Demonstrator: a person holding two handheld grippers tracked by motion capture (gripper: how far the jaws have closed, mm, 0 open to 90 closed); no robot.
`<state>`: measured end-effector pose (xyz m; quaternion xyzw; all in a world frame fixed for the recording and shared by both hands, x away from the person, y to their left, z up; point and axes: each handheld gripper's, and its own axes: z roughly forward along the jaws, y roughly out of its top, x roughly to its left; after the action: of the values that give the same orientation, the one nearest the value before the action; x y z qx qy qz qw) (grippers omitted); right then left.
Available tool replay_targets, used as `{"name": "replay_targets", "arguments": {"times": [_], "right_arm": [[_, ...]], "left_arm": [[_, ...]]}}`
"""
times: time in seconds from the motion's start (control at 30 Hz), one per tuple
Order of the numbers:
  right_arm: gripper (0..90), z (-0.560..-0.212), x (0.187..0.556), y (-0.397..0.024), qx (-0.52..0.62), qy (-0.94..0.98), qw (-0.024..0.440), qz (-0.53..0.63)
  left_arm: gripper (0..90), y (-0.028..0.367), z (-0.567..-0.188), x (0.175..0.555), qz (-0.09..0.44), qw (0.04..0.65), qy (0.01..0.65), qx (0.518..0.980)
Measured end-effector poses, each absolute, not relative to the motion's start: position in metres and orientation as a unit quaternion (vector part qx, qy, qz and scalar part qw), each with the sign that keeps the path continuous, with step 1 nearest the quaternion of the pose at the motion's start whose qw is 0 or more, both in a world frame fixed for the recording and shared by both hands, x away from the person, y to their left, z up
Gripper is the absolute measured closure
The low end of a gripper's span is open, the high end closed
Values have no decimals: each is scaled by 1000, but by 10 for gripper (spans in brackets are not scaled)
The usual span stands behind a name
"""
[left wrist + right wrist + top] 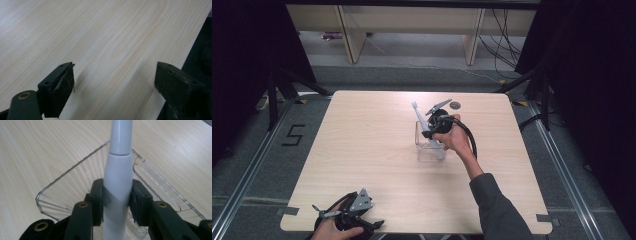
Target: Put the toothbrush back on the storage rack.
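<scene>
Here the right gripper is clamped on a white toothbrush, its two black jaws pressing the thick handle from either side. In the right gripper view the handle rises straight up between the jaws and narrows at a seam just above them. Directly beyond and below the jaws sits a clear box, open at the top, with ribbed walls; the lower end of the handle reaches down into it. From the high view the right gripper is just above the box, and the toothbrush leans up and away from it, head end uppermost. A small dark disc lies on the bench just beyond this gripper.

The left gripper is well apart from all this, at the near edge of the bench. Its jaws stand wide apart with nothing between them, bare wood beneath.
</scene>
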<state>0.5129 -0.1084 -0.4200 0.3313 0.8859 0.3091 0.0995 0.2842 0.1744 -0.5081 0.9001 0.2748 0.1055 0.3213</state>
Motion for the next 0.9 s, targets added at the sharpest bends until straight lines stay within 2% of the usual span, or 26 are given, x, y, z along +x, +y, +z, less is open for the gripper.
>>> {"name": "replay_targets", "arguments": {"times": [0.13,0.7,0.9], "right_arm": [[664,-422,515,-107,320,888,110,310],[660,-426,518,-101,328,889,102,303],[620,-424,517,-101,342,882,97,311]], "left_arm": [[156,175,-508,284,106,323,274,899],[156,175,-508,284,105,322,274,900],[156,174,-508,284,105,321,273,901]]}}
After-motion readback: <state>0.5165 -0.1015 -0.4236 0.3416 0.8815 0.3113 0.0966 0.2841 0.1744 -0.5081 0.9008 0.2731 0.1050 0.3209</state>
